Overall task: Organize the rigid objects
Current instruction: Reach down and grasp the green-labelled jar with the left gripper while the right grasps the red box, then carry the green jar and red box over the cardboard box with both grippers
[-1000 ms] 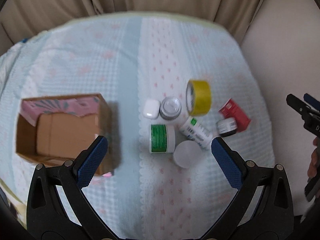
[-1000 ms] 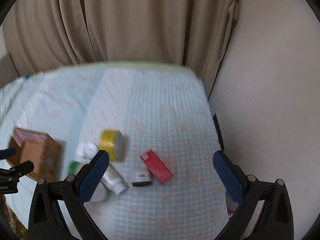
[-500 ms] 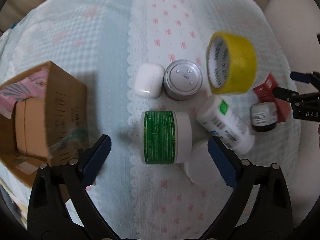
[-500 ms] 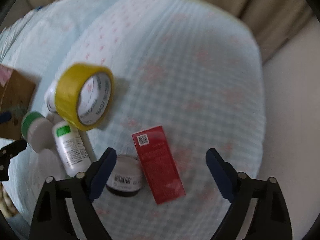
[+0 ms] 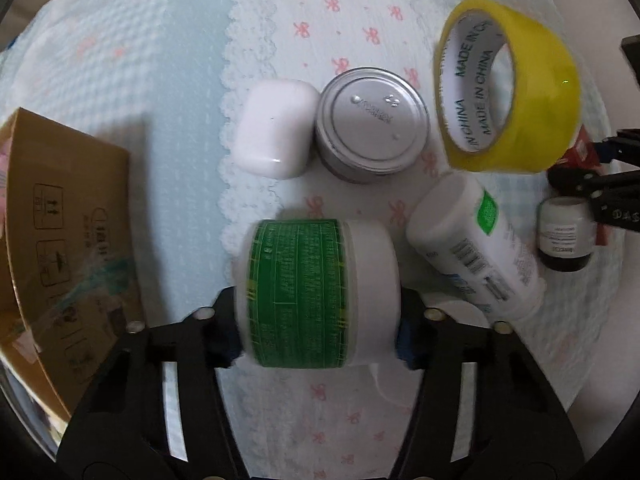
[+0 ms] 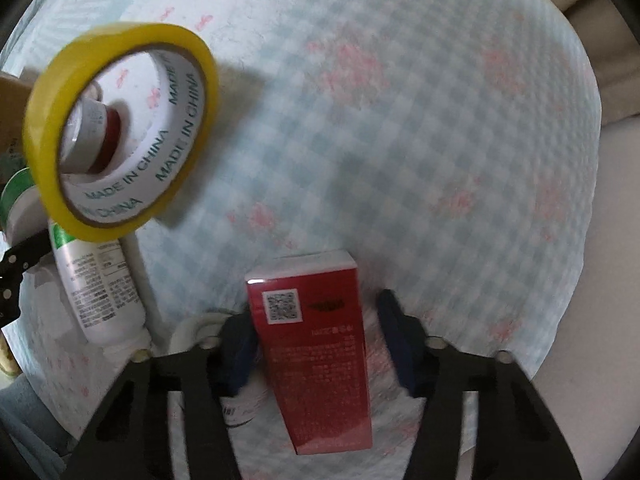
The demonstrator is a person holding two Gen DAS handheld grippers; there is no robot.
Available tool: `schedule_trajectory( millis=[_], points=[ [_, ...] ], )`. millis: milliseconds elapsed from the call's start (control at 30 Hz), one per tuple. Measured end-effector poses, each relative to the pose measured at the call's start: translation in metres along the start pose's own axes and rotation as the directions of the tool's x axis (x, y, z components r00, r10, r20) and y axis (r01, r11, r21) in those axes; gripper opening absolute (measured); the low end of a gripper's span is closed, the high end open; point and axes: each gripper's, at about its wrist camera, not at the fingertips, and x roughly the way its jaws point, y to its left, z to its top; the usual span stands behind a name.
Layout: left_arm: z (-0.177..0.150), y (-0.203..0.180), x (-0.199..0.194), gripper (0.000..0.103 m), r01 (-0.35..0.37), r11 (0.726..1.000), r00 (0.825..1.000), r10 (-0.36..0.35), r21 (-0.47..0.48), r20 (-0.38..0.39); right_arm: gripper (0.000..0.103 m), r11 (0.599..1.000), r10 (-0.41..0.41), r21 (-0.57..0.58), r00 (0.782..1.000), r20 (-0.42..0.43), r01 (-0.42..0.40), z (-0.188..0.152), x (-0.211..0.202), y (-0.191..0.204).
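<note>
A white jar with a green label (image 5: 316,292) lies on its side between the fingers of my left gripper (image 5: 318,328), which press on both its ends. A red box (image 6: 316,356) lies flat on the cloth between the fingers of my right gripper (image 6: 316,344); the left finger touches it, the right finger stands a little apart. A cardboard box (image 5: 60,240) sits at the left.
On the cloth lie a yellow tape roll (image 5: 508,88), a silver tin (image 5: 372,120), a white earbud case (image 5: 276,128), a white bottle (image 5: 476,240) and a small dark jar (image 5: 564,236). The tape roll (image 6: 120,132) stands left of the red box.
Both grippers have dropped to the cloth and narrowed: the left closed on the green-labelled jar, the right came down around the red box.
</note>
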Motion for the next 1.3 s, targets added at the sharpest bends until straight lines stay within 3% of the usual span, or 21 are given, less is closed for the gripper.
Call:
schedule_trajectory(
  millis=[33,233,400,633,767,867,1000,1300],
  points=[
    [0.001,-0.001,0.0,0.052,0.002,1.0,1.0,-0.002,-0.002,0.008,0.04,1.0,0.026,0.012,1.0,0.006,-0.026,-0.001,0.002,-0.001],
    [0.002,-0.001,-0.002,0.052,-0.004,1.0,1.0,0.004,0.005,0.029,0.04,0.999,-0.004,0.039,0.999,0.04,0.002,-0.009,0.01,0.006],
    [-0.008,0.001,-0.025,0.052,-0.009,1.0,0.998,0.008,0.006,0.061,0.039,0.984,0.008,0.176,0.997,0.076,-0.022,-0.027,-0.011,-0.012],
    [-0.007,0.002,-0.08,0.052,-0.001,1.0,0.987,-0.002,0.021,0.162,0.039,0.907,-0.023,0.417,0.981,0.194,-0.061,-0.067,-0.056,-0.044],
    [-0.014,0.002,-0.123,0.052,0.01,1.0,0.973,-0.013,0.015,0.23,0.039,0.865,-0.072,0.495,0.956,0.283,-0.081,-0.091,-0.105,-0.05],
    [-0.022,0.011,-0.156,0.052,0.027,1.0,0.96,-0.025,-0.003,0.278,0.039,0.845,-0.102,0.526,0.933,0.344,-0.101,-0.097,-0.165,-0.034],
    [-0.035,0.024,-0.204,0.052,0.033,0.999,0.937,-0.028,-0.007,0.347,0.039,0.817,-0.096,0.557,0.919,0.383,-0.147,-0.105,-0.218,-0.009],
    [-0.07,0.074,-0.29,0.052,-0.011,1.0,0.892,0.022,-0.027,0.451,0.039,0.863,-0.051,0.449,0.846,0.531,-0.23,-0.107,-0.294,0.059]
  ],
)
